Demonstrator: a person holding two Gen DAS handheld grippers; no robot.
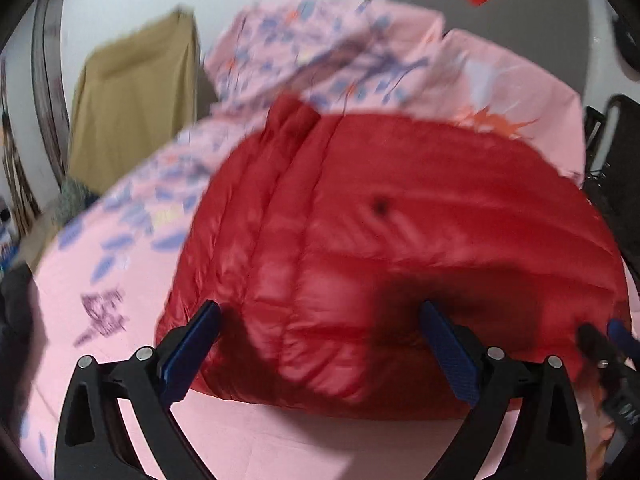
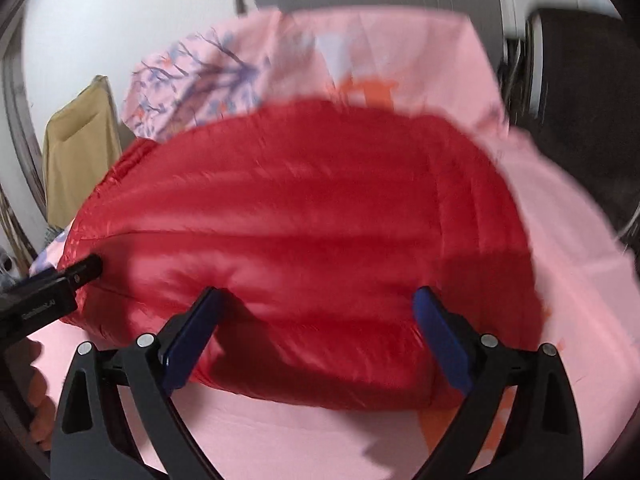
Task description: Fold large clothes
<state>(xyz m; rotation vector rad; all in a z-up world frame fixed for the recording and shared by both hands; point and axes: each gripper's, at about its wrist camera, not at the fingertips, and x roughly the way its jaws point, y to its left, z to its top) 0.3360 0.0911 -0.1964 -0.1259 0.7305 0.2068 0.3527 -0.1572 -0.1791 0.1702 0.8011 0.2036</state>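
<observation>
A red puffy quilted jacket (image 1: 380,248) lies folded in a thick bundle on a pink bed sheet (image 1: 120,280). My left gripper (image 1: 320,312) is open, its blue pads spread wide over the jacket's near left part, holding nothing. My right gripper (image 2: 320,300) is also open, pads spread over the jacket (image 2: 312,216) near its front edge, holding nothing. The right gripper shows at the right edge of the left wrist view (image 1: 608,344); the left gripper shows at the left edge of the right wrist view (image 2: 86,270), touching the jacket's left end. Both views are blurred.
A pink floral quilt (image 1: 320,48) is bunched at the far side of the bed. A tan cloth (image 1: 132,108) hangs over something at the back left. Dark furniture (image 1: 612,152) stands to the right of the bed. Pink sheet (image 2: 560,240) surrounds the jacket.
</observation>
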